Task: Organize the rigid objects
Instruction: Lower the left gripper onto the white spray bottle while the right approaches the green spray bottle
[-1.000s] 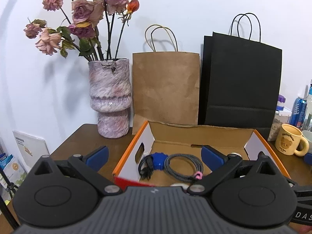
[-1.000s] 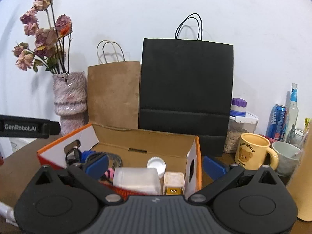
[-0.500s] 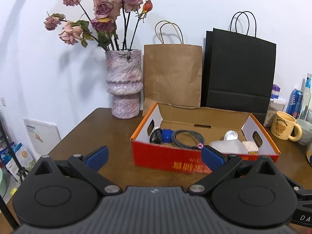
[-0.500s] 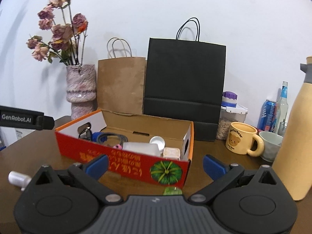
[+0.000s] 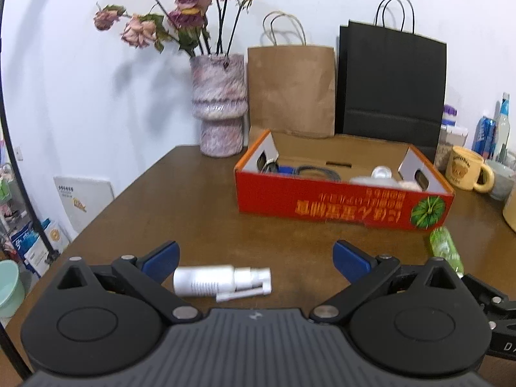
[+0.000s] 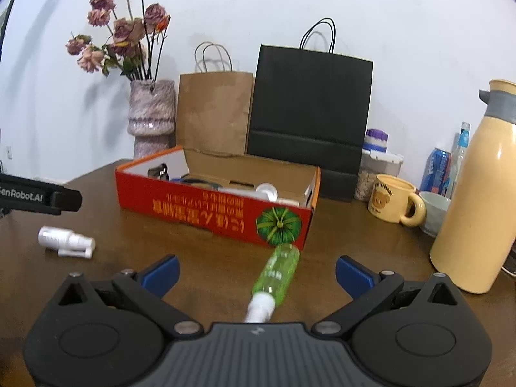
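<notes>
We are between pickups: the red box (image 5: 342, 200) on the desk (image 5: 200, 213) already holds a cable, a cap and a few small pieces, and two bottles lie outside it, in front of its printed long side.

Our left tool (image 5: 254, 259) hangs with its jaws spread wide and nothing between them. The white spray bottle (image 5: 222, 280) lies on its side in front of the box's left end, close to the left blue pad (image 5: 161, 258), with its nozzle pointing right.

Our right tool (image 6: 256, 269) is also spread wide and empty. The green bottle (image 6: 279, 272) lies in front of the box's right corner, its far end nearly touching the box below the pumpkin picture and its white cap toward us, roughly midway between the jaws.

We judge the step in hand to be lining up on these two bottles. Next we would lower each tool until its pads flank the bottle's body, close across the round side rather than the cap or nozzle, then lift and carry it over the box's front wall. Both bottles may roll as the pads meet them, so we would close slowly and squarely.
</notes>
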Demonstrator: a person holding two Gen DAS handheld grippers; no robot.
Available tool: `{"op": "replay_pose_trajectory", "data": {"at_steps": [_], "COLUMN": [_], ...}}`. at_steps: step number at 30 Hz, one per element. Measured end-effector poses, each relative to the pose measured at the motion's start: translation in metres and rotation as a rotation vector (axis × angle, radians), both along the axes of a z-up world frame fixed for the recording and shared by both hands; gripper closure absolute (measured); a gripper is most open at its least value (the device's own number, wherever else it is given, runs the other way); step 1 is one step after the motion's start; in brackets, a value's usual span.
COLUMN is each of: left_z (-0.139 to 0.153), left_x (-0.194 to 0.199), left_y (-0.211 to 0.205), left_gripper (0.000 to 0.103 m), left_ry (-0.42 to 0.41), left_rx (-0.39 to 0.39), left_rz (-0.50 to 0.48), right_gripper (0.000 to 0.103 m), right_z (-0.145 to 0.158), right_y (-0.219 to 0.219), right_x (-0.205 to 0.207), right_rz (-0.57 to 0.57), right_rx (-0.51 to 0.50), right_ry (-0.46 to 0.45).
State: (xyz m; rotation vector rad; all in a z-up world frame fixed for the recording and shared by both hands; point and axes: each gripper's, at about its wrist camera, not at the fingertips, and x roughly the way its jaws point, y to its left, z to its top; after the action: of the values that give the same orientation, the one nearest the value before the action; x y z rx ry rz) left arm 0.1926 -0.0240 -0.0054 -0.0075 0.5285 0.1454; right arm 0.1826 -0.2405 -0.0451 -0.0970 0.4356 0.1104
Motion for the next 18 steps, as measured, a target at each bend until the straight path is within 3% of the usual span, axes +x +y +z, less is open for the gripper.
{"op": "replay_pose_trajectory", "data": {"at_steps": [9,18], "left_z": [-0.024,-0.047], "left_x": [-0.01,0.019], "left_y": [-0.002,0.015], "left_gripper": [0.0,0.0], "left_ry": [0.06,0.118], "left_rx": [0.017,0.003], "left_rz": [0.012,0.113], "right_gripper": [0.0,0.0], "right_z": [-0.015,-0.023], "right_y": [-0.004,-0.003], "right_x": [-0.008,-0.002], "right_rz": [-0.012,-0.02], "right_rx": [-0.002,0.0], "right_ry": [0.038,0.063]}}
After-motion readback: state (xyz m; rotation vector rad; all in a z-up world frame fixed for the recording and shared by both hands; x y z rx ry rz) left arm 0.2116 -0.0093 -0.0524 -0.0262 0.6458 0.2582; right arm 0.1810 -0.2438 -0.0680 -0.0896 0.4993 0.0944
